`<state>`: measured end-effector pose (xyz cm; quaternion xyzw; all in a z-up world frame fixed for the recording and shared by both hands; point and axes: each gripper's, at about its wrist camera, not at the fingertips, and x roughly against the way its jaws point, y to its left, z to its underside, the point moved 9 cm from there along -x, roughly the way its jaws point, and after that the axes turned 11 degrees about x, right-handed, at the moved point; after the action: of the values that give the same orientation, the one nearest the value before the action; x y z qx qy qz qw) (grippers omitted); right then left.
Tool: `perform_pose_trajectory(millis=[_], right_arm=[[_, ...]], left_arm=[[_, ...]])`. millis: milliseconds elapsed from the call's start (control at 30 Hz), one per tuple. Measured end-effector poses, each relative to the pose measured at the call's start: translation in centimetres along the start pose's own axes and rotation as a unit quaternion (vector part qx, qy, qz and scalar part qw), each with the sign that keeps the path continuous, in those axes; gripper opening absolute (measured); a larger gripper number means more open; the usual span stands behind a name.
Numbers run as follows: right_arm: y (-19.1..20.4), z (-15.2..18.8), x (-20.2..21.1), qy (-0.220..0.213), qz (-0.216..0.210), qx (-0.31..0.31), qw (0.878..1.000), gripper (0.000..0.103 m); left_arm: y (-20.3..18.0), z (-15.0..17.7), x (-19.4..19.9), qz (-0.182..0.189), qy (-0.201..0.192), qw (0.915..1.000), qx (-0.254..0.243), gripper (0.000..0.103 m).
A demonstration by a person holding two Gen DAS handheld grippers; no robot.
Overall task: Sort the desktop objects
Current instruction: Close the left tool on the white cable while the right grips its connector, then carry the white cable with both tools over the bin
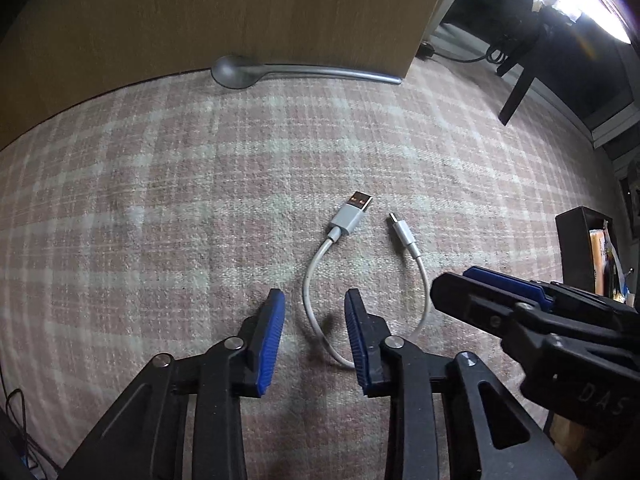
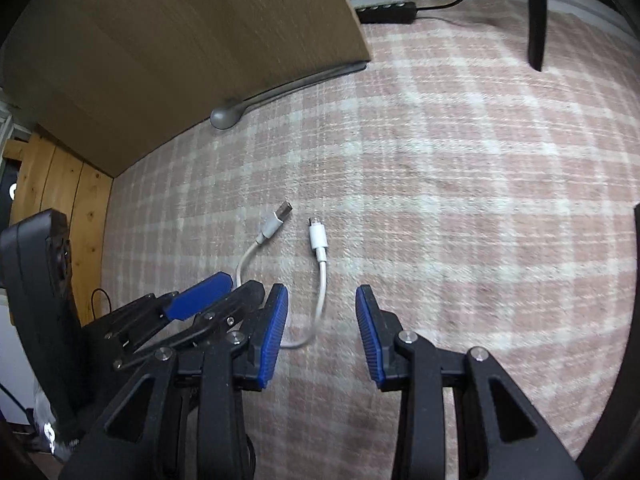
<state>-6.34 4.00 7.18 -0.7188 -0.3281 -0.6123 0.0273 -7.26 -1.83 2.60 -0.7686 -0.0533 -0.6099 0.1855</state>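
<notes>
White cable (image 1: 320,280) being approached on the checked carpet (image 1: 160,200) by two downward-tilted claws.

In the left view, the released left claw (image 1: 315,300) is being held astride one strand of the loop, pads clear; a black box (image 1: 576,248) is shown only here. In the right view, the released right claw (image 2: 322,300) is being held over the other strand.

Left wrist view: steeply downward along left gripper (image 1: 314,300), close above checked carpet (image 1: 160,200). Right wrist view: same steep downward look, from right. Shared by both: white cable (image 1: 320,320), wooden panel (image 1: 240,12), metal bar (image 1: 320,70).
</notes>
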Motion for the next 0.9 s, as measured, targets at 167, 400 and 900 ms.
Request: perform_pose_trajectory(millis=[167,400,900], right_arm=[[0.3,-0.7,-1.5,0.009,0.023,0.012,1.000,0.022],[0.9,-0.2,-2.6,0.013,0.040,0.027,0.999,0.006],[-0.4,1.2,4.6,-0.042,0.021,0.006,0.999,0.005]], left_arm=[[0.3,-0.4,-0.1,0.001,-0.010,1.0000,0.001,0.020],[1.3,0.5,0.6,0.014,-0.011,0.9998,0.012,0.004],[-1.9,3.5,5.2,0.042,-0.031,0.9986,-0.007,0.004]])
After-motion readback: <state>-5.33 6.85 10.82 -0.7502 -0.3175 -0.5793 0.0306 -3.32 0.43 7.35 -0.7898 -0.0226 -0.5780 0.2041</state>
